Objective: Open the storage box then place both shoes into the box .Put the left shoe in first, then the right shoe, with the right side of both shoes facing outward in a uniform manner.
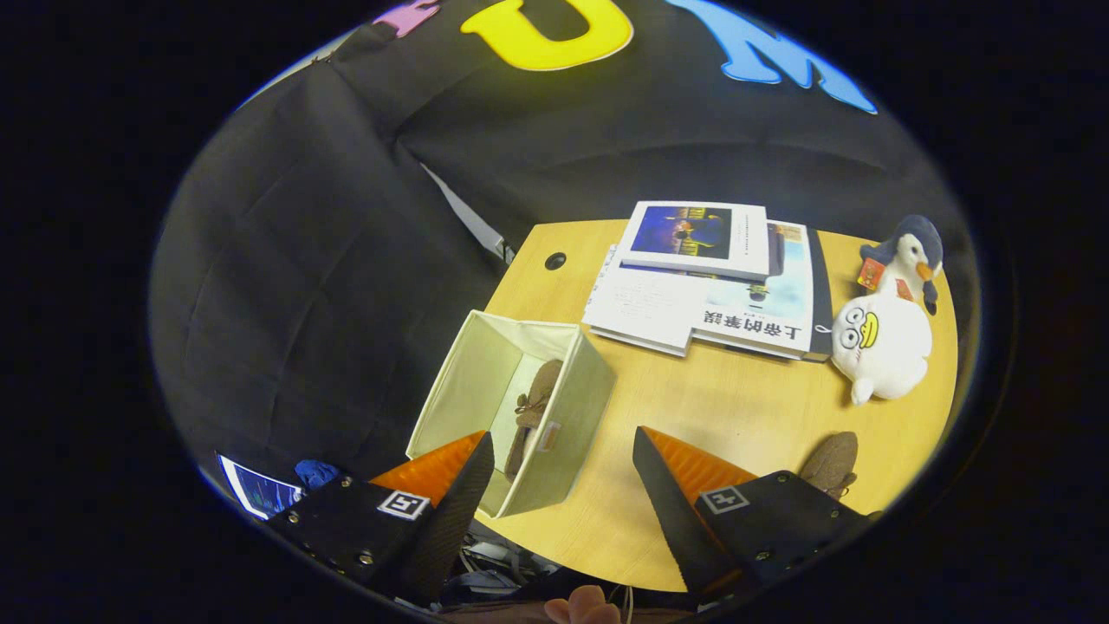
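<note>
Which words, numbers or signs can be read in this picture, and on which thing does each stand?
"上帝的", then two characters too blurred to read: large white book, seen upside down.
Small print on the blue-covered book on top: too small.
Red tag on the penguin plush toy: too small.
Small tag on the pale fabric storage box: blurred.
Open gripper: square coded markers, no words.

The gripper's (563,468) right finger hides part of the shoe on the table (830,464), and the box (567,407) wall hides part of the shoe inside (537,399).
</note>
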`<state>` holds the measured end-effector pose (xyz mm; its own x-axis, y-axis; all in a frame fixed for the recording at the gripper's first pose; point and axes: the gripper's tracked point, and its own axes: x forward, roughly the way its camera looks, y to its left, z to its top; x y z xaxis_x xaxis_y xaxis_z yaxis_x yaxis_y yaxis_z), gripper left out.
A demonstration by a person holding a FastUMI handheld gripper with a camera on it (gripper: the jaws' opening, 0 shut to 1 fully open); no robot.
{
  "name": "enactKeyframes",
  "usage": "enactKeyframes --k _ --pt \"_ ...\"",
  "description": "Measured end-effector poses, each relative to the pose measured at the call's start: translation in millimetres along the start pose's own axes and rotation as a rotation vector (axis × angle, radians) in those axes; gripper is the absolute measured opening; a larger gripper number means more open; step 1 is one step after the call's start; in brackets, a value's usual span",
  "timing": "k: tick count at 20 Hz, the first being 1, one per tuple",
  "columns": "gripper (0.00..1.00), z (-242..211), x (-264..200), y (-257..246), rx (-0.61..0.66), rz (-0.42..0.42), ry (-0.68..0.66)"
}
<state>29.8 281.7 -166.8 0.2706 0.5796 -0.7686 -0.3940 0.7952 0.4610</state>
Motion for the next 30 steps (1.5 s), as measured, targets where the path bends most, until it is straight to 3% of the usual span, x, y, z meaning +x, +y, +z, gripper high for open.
enactKeyframes --k 7,16,25,30 --pt "0.98 -5.8 -48.4 -71.3 0.113 -0.046 -0.090" --pt "0.98 -43.0 -87.5 -170.5 0.159 -0.183 -0.147" --pt "0.98 -96.3 -95.2 -239.2 0.244 -0.270 -0.111" --pt "0.98 -138.5 -84.1 -275.6 0.217 -0.341 -0.033"
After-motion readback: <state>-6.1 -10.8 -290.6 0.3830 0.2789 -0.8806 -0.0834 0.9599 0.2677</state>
